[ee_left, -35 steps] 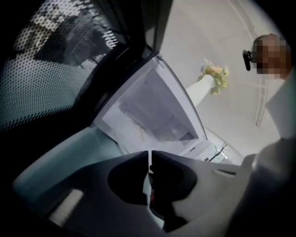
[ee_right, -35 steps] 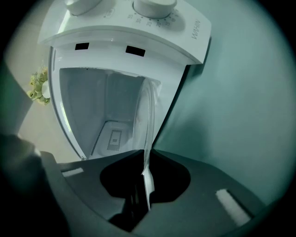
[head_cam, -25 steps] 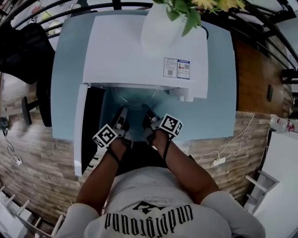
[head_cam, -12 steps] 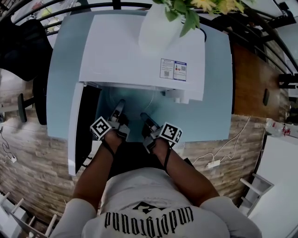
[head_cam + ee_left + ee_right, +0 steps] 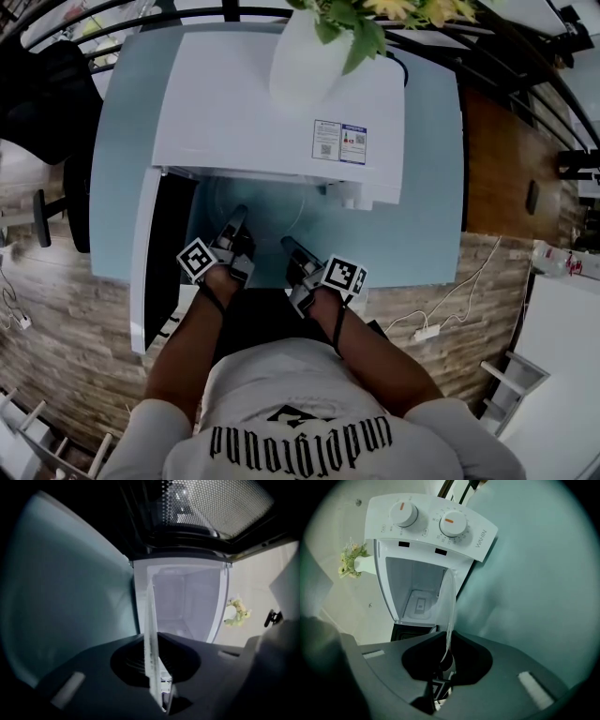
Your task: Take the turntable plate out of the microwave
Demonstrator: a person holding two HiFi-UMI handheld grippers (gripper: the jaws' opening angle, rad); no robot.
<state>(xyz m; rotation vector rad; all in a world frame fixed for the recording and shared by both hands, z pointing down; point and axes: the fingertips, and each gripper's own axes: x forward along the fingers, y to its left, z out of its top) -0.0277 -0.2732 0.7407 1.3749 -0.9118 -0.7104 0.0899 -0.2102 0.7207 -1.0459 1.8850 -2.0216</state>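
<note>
The clear glass turntable plate (image 5: 267,208) hangs level just in front of the white microwave's (image 5: 272,103) open cavity, over the blue table. My left gripper (image 5: 238,218) has the plate's left rim between its jaws, which are closing on it. In the left gripper view the rim (image 5: 150,630) runs edge-on into the left gripper (image 5: 157,681). My right gripper (image 5: 289,246) is shut on the right rim. The right gripper view shows the glass edge (image 5: 451,606) entering the right gripper (image 5: 445,663).
The microwave door (image 5: 150,253) stands open to the left. A white vase (image 5: 309,61) with plants sits on the microwave. The control panel with two knobs (image 5: 440,527) is right of the empty cavity (image 5: 183,602). Blue table (image 5: 422,187) spreads around; a cable lies on the wooden floor.
Both grippers have drawn slightly back from the cavity and to the left. The left gripper has rolled a little at the plate's rim.
</note>
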